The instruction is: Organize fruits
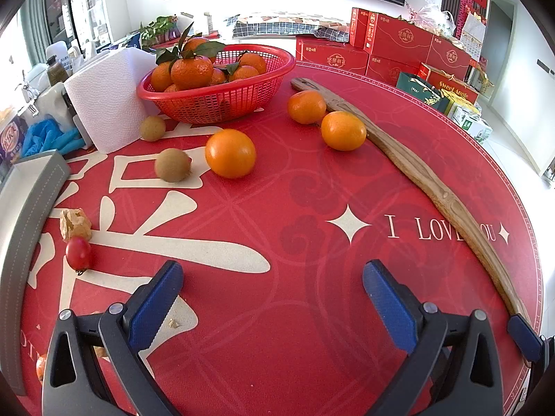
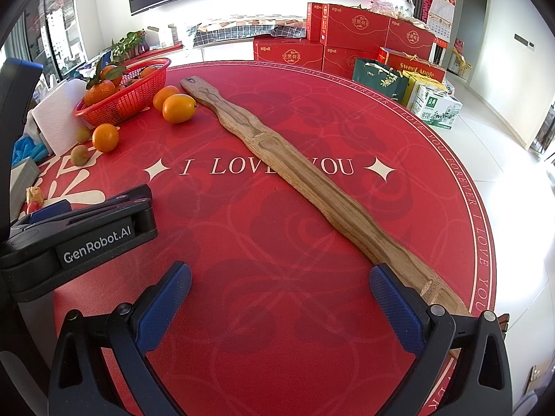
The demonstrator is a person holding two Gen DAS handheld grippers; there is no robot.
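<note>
A red mesh basket (image 1: 222, 102) of leafy oranges stands at the far left of the round red table. Three loose oranges (image 1: 230, 153) (image 1: 306, 106) (image 1: 343, 130) lie in front of it. Two brown kiwis (image 1: 172, 165) (image 1: 152, 128), a cherry tomato (image 1: 78, 253) and a husked physalis (image 1: 74, 223) rest further left. My left gripper (image 1: 272, 287) hovers open over bare mat, well short of the fruit. My right gripper (image 2: 280, 294) is open too, its right finger beside a long wooden stick (image 2: 295, 173). In the right wrist view the basket (image 2: 125, 100) and oranges (image 2: 178, 107) sit far left.
A paper towel roll (image 1: 104, 98) and blue gloves (image 1: 48, 137) stand left of the basket. A grey tray edge (image 1: 24, 235) runs along the left. Red gift boxes (image 2: 350, 34) and bags are on the floor beyond the table. The left gripper's body (image 2: 79, 239) shows in the right view.
</note>
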